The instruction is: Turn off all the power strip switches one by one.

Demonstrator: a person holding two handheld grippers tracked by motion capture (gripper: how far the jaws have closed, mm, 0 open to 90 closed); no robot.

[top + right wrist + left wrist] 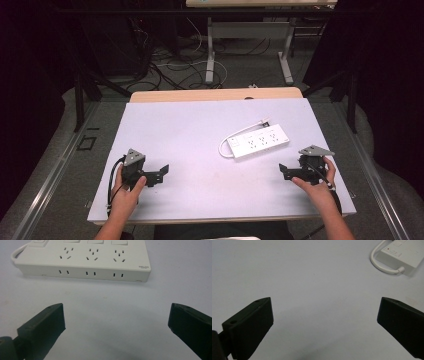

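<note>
A white power strip (257, 141) with several sockets lies on the white table (190, 150), right of centre, its white cord (235, 136) looping at its left end. The left gripper (161, 172), held in a hand at the front left, rests open on the table with nothing between its jaws. In the left gripper view the strip (402, 255) sits far off at the upper right. The right gripper (284, 171) stands open at the front right, just short of the strip. In the right gripper view the strip (82, 260) lies close ahead of the wide jaws.
Past the table's far edge (215, 94) lie a floor with tangled cables (165, 65) and the legs of another table (211, 55). Dark curtains stand at both sides. The table's middle and left parts are bare white surface.
</note>
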